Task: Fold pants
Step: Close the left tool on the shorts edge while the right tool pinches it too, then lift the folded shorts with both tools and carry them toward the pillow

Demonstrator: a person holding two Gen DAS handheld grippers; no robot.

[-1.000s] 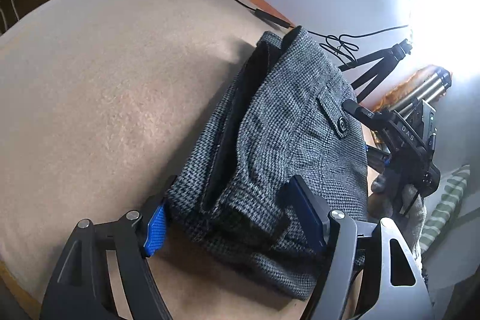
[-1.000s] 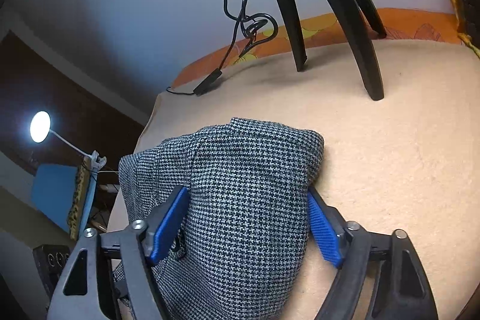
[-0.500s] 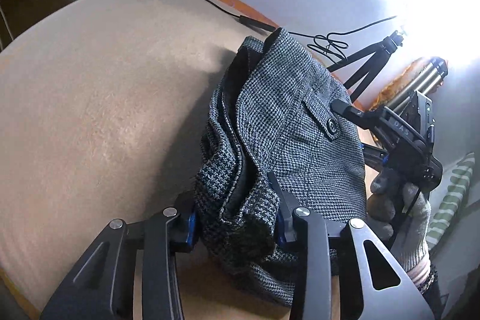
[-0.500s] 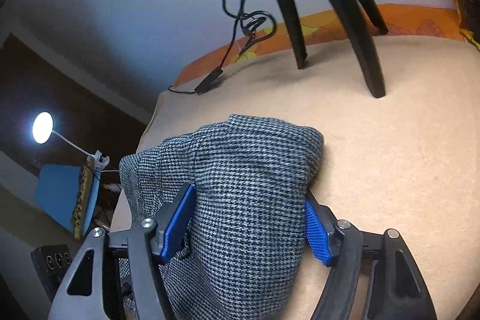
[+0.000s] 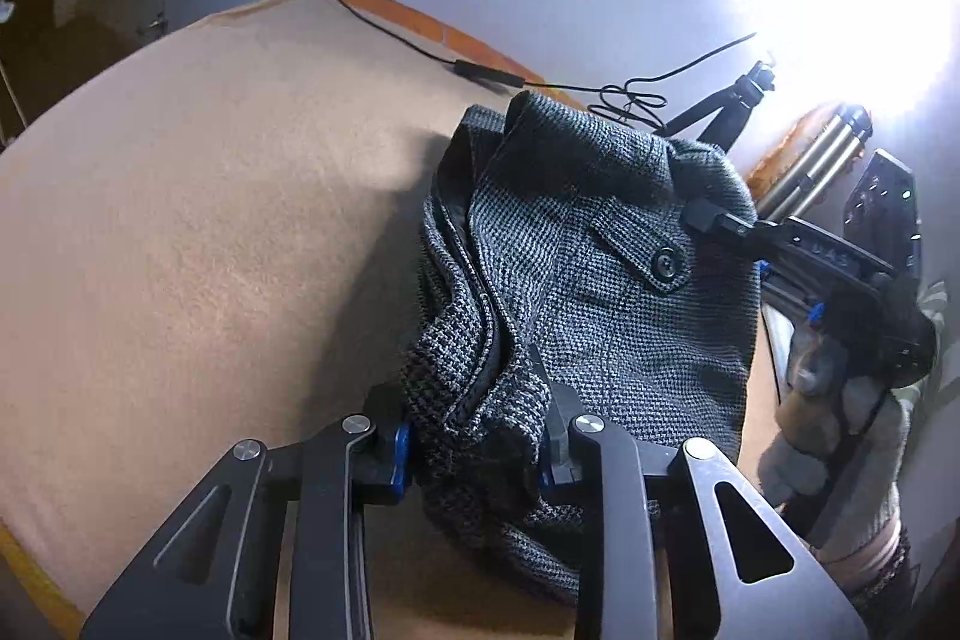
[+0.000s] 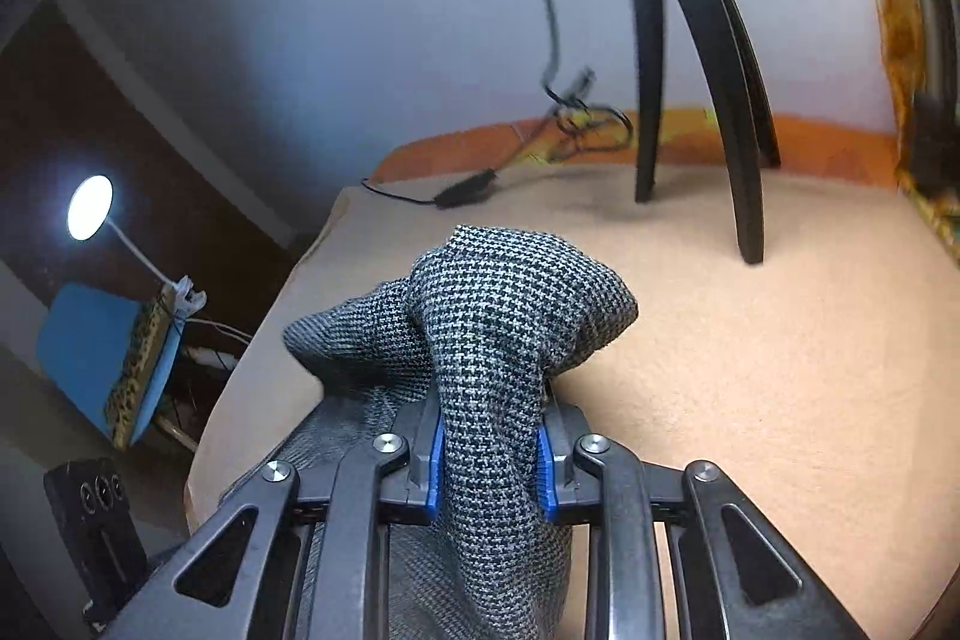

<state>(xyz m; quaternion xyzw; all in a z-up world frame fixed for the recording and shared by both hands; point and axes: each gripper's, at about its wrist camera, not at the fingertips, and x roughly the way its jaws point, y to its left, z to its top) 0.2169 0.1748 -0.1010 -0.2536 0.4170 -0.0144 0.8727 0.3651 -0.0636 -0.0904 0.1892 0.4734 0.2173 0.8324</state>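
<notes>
The grey houndstooth pants (image 5: pixel 600 280) lie bunched on a tan blanket (image 5: pixel 210 220), button pocket up. My left gripper (image 5: pixel 477 454) is shut on the near bunched edge of the pants. My right gripper (image 6: pixel 489 460) is shut on another fold of the pants (image 6: pixel 498 328), lifting it into a peak above the blanket (image 6: pixel 780 370). In the left wrist view the right gripper (image 5: pixel 714 220) shows at the right edge of the pants, held by a gloved hand (image 5: pixel 840 430).
A black tripod (image 6: pixel 690 70) stands on the blanket behind the pants, with a black cable (image 6: pixel 468 187) along the far edge. A lit lamp (image 6: pixel 90 208) and a blue chair (image 6: pixel 102 346) stand off the left side. A metal tripod (image 5: pixel 816 160) leans at right.
Both grippers have closed on the pants: the left from wide open onto the near edge, the right onto its fold. The cloth is now bunched and lifted.
</notes>
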